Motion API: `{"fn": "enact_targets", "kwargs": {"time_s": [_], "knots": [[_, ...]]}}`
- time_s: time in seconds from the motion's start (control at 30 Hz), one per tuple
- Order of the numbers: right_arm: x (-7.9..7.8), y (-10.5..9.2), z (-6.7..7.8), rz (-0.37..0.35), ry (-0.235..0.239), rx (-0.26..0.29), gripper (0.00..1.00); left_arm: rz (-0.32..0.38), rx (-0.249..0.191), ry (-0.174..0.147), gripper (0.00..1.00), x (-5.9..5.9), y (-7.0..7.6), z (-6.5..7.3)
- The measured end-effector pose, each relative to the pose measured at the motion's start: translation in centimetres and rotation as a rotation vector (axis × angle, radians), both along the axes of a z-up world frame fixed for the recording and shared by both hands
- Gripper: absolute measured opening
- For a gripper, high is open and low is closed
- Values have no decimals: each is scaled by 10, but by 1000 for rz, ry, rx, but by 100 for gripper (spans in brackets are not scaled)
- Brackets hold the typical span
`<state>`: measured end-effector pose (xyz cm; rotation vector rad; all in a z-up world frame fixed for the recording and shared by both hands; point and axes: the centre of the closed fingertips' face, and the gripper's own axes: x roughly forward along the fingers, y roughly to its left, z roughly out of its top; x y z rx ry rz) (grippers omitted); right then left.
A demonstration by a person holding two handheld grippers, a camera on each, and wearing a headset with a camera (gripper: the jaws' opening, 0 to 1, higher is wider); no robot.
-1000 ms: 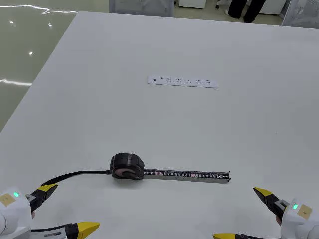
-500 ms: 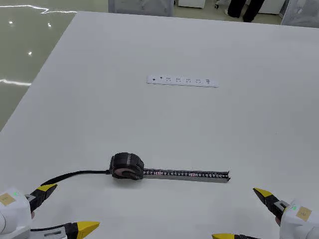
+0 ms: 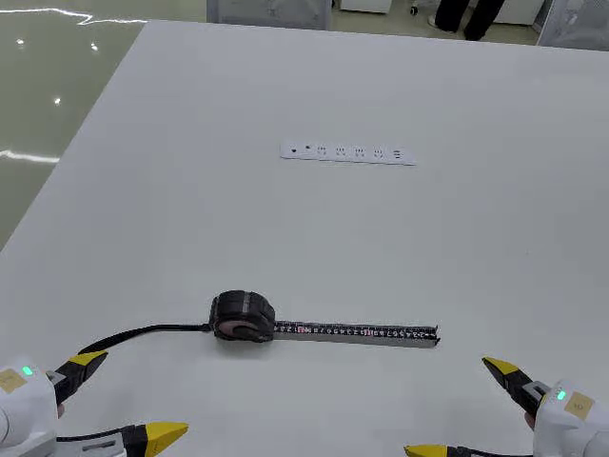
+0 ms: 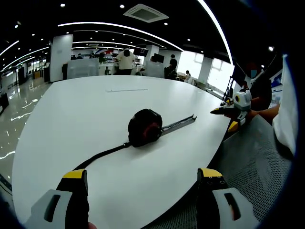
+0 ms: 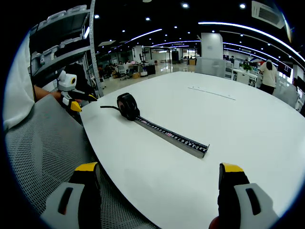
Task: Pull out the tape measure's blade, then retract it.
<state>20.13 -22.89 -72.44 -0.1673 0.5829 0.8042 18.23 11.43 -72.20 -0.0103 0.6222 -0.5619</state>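
A black tape measure (image 3: 243, 317) (image 4: 145, 127) (image 5: 127, 105) lies on the white table (image 3: 314, 238), its blade (image 3: 357, 333) (image 5: 171, 136) (image 4: 177, 123) drawn out to the right and its black wrist strap (image 3: 143, 335) (image 4: 102, 155) trailing left. My left gripper (image 3: 122, 398) (image 4: 143, 183) is open at the near left table edge, clear of the strap. At the near right edge my right gripper (image 3: 461, 407) (image 5: 159, 176) is open too, a little short of the blade's hooked end (image 3: 436, 334) (image 5: 204, 149). Neither holds anything.
A white power strip (image 3: 347, 153) (image 5: 211, 92) lies flat farther back on the table. Shiny floor (image 3: 48, 95) lies off the left edge. A grey mesh chair back (image 5: 43, 152) (image 4: 257, 181) sits close to the near table edge. People stand in the distance.
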Motion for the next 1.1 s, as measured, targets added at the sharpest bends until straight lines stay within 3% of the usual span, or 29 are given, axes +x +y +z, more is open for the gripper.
{"fn": "enact_targets", "kwargs": {"time_s": [1.1], "knots": [[-1,3,-1,16,5,-4,100,-24,17,3,90,4,-5,3]]}}
